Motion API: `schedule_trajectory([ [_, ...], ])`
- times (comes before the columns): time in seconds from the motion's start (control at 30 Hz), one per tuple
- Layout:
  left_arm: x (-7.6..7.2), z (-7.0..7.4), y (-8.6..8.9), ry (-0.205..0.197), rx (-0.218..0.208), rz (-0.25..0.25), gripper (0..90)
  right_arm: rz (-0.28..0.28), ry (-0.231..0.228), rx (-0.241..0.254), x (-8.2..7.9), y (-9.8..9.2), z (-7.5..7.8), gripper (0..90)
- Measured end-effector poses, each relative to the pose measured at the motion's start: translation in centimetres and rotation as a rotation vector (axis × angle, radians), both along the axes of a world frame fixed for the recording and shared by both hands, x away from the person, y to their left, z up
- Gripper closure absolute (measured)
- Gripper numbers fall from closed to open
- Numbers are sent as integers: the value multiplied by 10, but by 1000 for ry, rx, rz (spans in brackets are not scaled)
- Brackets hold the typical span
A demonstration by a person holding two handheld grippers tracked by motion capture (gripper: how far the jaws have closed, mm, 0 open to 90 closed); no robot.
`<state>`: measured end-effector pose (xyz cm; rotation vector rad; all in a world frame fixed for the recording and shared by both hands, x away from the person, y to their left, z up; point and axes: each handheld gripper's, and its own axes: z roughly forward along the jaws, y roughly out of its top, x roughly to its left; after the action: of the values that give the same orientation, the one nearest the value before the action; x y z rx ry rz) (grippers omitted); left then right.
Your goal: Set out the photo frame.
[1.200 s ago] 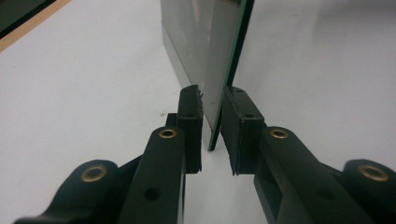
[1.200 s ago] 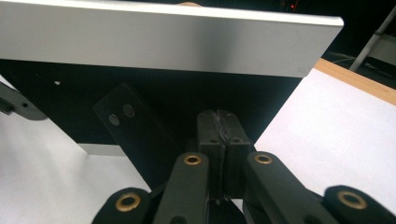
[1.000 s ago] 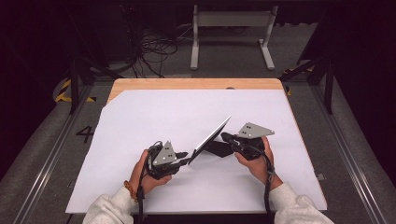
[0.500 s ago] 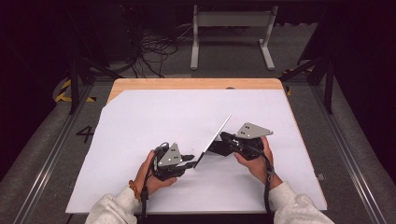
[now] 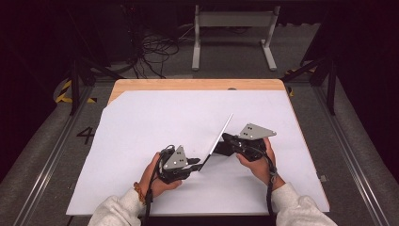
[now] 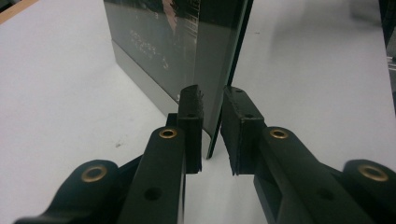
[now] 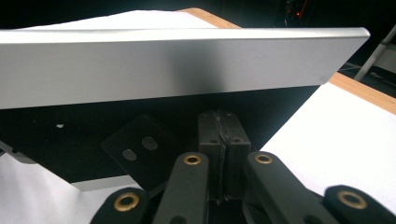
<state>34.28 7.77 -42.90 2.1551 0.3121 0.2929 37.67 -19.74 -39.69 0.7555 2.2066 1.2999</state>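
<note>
A wooden table carries a large white sheet that covers nearly all of its top, leaving a strip of bare wood along the far edge; on the sheet, between the two hands near the person's side, stands a thin silver panel with a dark glossy face, probably a laptop lid or a tablet, tilted up on its lower edge so that its upper corner points away from the person; the left gripper, held in the left hand, reaches the near lower end of the panel; in the left gripper view its jaws straddle the panel's edge, having just narrowed, yet a slit of light remains on either side and the pads do not press; the right gripper, held in the right hand, lies against the panel's right side; in the right gripper view its pads meet with nothing between them, beneath the silver band.
</note>
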Motion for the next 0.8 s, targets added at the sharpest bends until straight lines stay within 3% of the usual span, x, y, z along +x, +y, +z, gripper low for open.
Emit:
schedule_trajectory([
  [0.4, -3, 0, -11, 5, -2, -33, 795, 6, 8, 15, 4, -2, 0, 894],
  [0.43, -5, 0, -15, -13, 17, -18, 768, 8, 6, 16, 5, -1, 0, 896],
  [0.53, -3, 1, -16, -1, -2, -17, 776, 9, 7, 16, 5, 0, 0, 894],
  [0.8, -4, 1, -18, 0, 0, -17, 774, 7, 4, 12, 5, 0, 0, 889],
])
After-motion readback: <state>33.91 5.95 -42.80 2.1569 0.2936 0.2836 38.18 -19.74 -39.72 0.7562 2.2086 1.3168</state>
